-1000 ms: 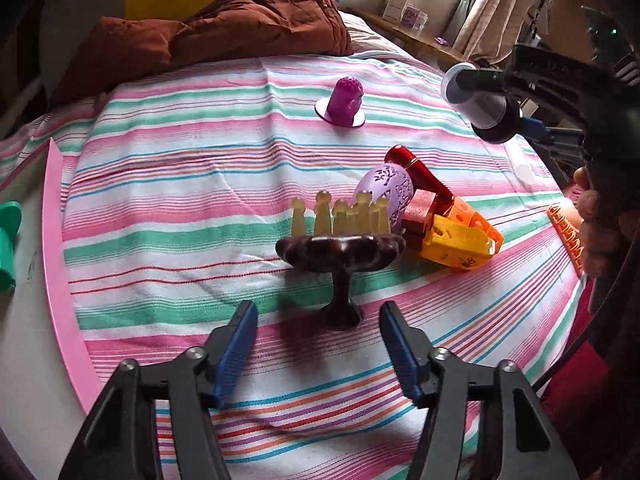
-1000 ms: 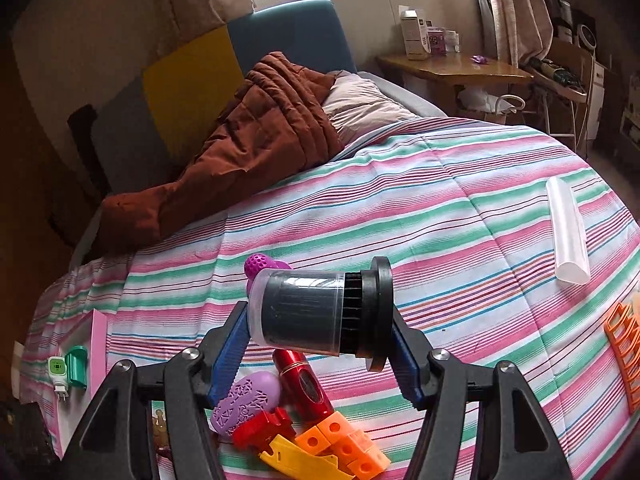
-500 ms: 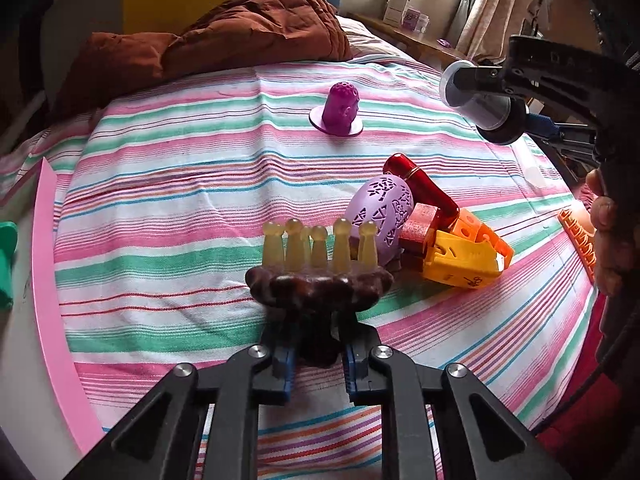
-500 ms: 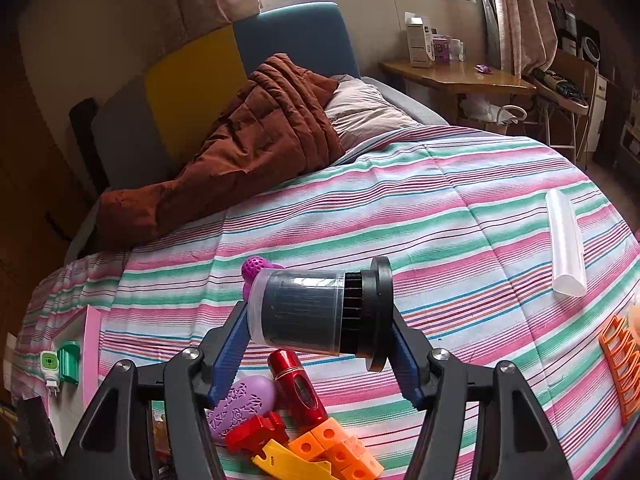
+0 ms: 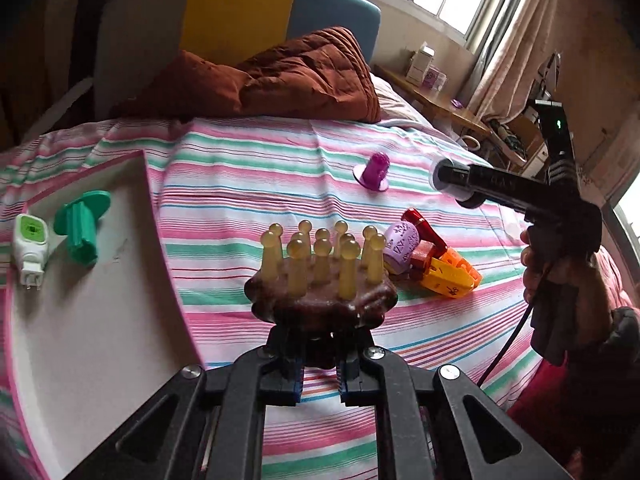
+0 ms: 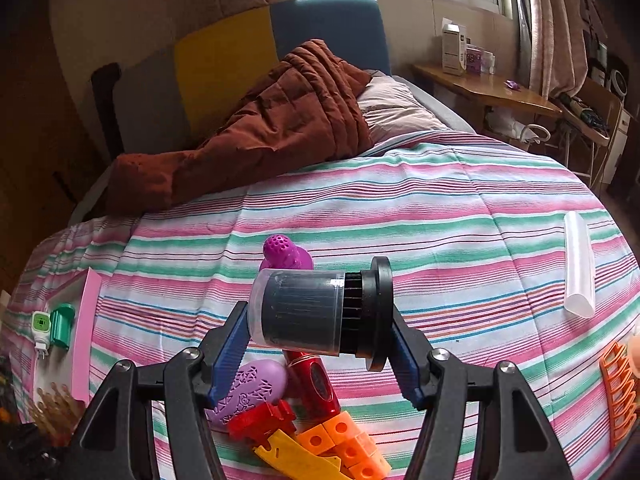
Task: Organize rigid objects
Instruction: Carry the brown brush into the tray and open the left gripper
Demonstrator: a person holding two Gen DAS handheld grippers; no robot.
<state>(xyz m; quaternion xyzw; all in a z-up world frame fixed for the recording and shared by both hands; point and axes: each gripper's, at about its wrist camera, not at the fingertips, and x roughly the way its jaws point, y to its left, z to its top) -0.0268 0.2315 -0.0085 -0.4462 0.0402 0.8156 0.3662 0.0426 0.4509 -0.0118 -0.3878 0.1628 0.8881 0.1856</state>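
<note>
Left wrist view: the left tongs (image 5: 319,376) clamp the stem of the brown massage brush (image 5: 320,280); that stem is mostly hidden. It is held above the striped bed (image 5: 248,184), beside the pink-rimmed tray (image 5: 100,320).

Right wrist view: the right tongs (image 6: 318,354) grip the dark cylinder (image 6: 316,312) crosswise, masking part of the toy pile (image 6: 296,412).
</note>
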